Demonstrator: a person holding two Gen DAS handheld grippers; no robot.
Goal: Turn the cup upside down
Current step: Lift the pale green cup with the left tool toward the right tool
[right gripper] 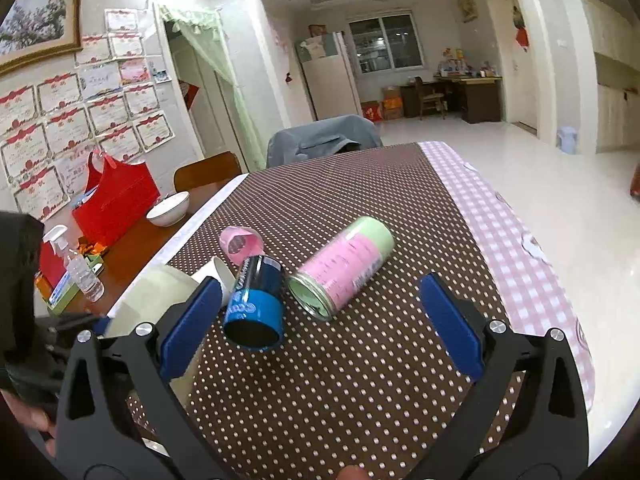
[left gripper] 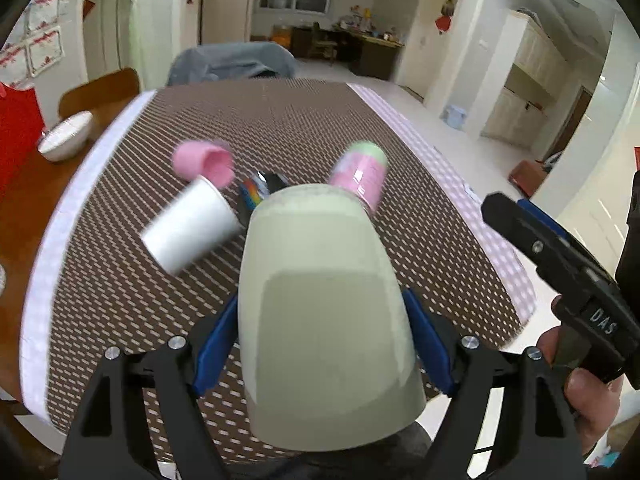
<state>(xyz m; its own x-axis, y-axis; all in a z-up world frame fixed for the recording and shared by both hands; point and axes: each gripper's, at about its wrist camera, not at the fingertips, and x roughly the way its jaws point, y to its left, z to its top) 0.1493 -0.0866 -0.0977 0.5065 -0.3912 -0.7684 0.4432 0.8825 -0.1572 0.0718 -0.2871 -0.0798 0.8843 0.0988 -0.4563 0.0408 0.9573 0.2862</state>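
My left gripper is shut on a pale green cup, its blue pads pressed on both sides. The cup is held above the dotted brown tablecloth, its closed base pointing away from the camera. The same cup shows at the left in the right wrist view, partly behind my right gripper's left finger. My right gripper is open and empty above the tablecloth. It also appears at the right edge of the left wrist view.
On the cloth lie a white paper cup, a small pink cup, a blue cup and a pink-and-green can. A white bowl, red basket and spray bottle stand at the left.
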